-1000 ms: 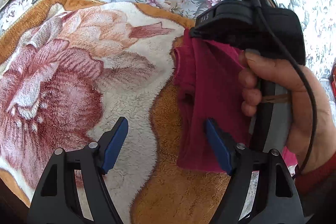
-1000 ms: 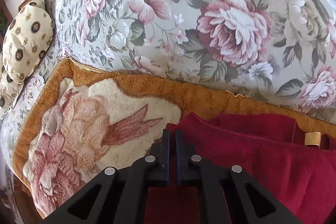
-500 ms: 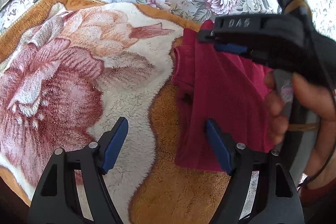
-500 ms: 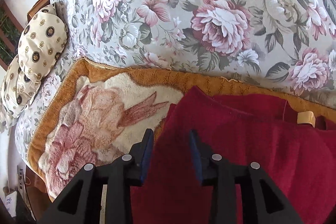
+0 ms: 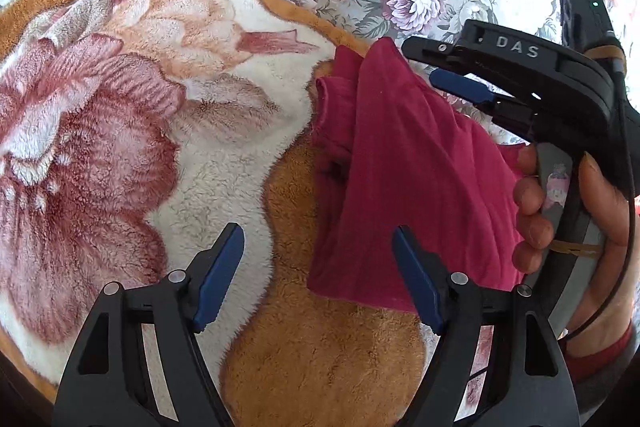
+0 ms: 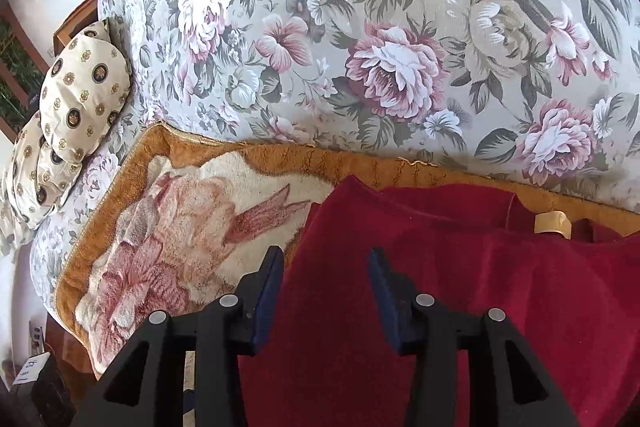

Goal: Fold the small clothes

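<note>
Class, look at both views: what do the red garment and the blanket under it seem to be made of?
Red garment: probably a thin, matte cotton-like knit; it drapes in soft folds with a stitched hem. Blanket: likely plush synthetic fleece; its fuzzy pile shows tufts and a printed flower.

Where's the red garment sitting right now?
The red garment lies on the plush flower blanket, at its edge nearest the floral sofa back; in the left wrist view it is right of centre, under the open right gripper.
</note>
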